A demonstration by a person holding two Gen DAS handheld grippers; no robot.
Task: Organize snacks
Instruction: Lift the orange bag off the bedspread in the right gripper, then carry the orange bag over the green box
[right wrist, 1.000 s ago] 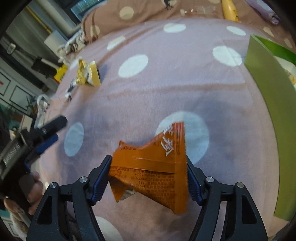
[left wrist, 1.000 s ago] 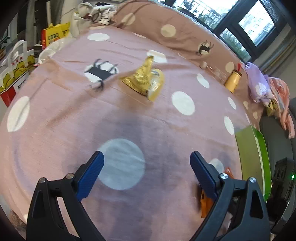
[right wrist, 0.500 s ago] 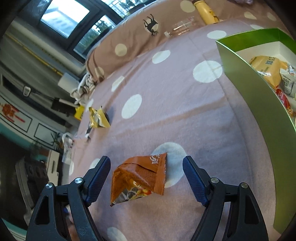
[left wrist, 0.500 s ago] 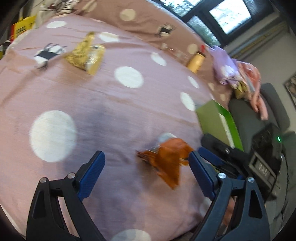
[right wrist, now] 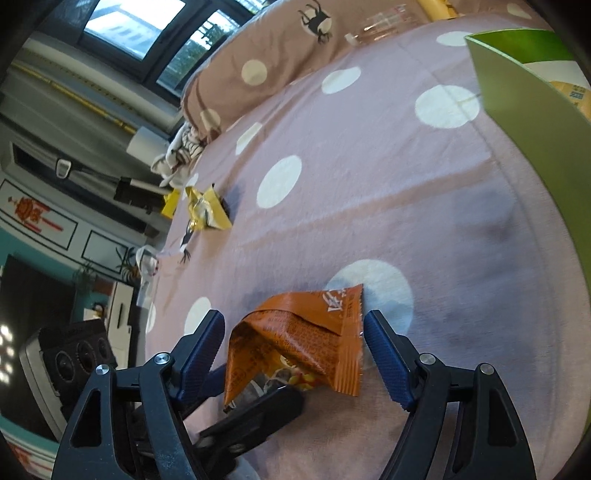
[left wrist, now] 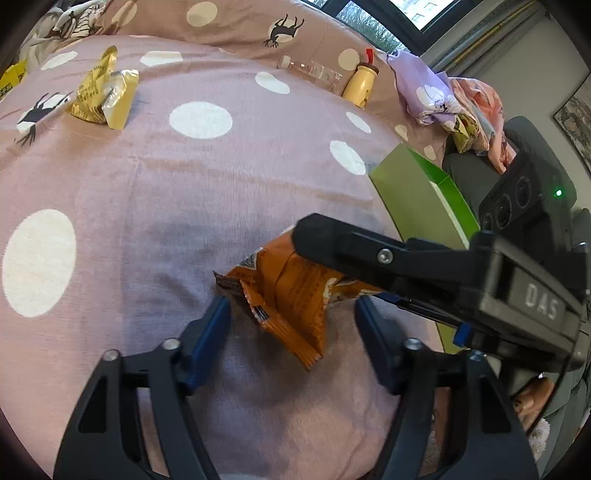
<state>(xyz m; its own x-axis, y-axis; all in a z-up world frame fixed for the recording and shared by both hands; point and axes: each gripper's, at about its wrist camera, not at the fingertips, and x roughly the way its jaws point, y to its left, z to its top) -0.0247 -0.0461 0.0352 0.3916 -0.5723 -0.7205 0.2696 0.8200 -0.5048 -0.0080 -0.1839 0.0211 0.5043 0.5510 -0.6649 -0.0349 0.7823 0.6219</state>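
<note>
An orange snack packet (left wrist: 291, 295) lies on a pink bedspread (left wrist: 155, 192) with white polka dots, and both hand-held grippers reach toward it from opposite sides.

In the left wrist view, the left gripper (left wrist: 293, 314) comes in from 6 o'clock. Its blue-padded jaws are closing, with the packet's lower corner between them, but neither pad presses on it. The right gripper's black finger crosses from 3 o'clock and covers the packet's upper right part.

In the right wrist view, the right gripper (right wrist: 291, 332) also enters from 6 o'clock. Its jaws are closing and straddle the packet (right wrist: 299, 347). The right pad sits just beside the packet's sealed edge; whether it touches is hard to tell. A finger of the left gripper lies across the packet's lower edge at 7 o'clock.

A green box (left wrist: 417, 192) sits at 3 o'clock of the packet, cut off by the frame edge; its contents are barely visible. A yellow snack packet (left wrist: 103, 96) lies well apart at 10 o'clock. A yellow bottle (left wrist: 360, 83) stands at 1 o'clock, against a pillow (left wrist: 236, 22).
</note>
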